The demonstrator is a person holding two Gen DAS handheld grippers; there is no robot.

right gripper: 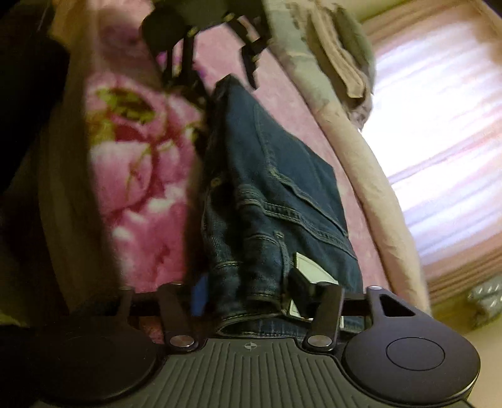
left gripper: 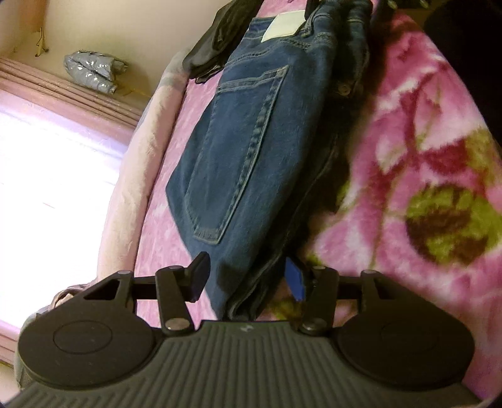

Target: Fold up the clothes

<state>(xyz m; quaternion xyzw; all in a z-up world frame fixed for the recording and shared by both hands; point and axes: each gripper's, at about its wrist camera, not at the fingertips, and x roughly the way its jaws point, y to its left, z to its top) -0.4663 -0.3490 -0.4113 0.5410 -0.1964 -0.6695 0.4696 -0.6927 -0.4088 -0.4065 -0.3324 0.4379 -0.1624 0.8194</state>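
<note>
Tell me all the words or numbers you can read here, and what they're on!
There are none to read.
The pale patch on the waistband of the jeans looks blank in both views; any print on it is too blurred to tell.
The floral blanket has only flowers.
The shiny silver package shows no readable writing.

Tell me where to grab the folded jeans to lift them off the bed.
Grip the jeans at both short ends, waistband near the white patch and opposite fold, coming in along their length: layers stack thick there, and each gripper already straddles one.
</note>
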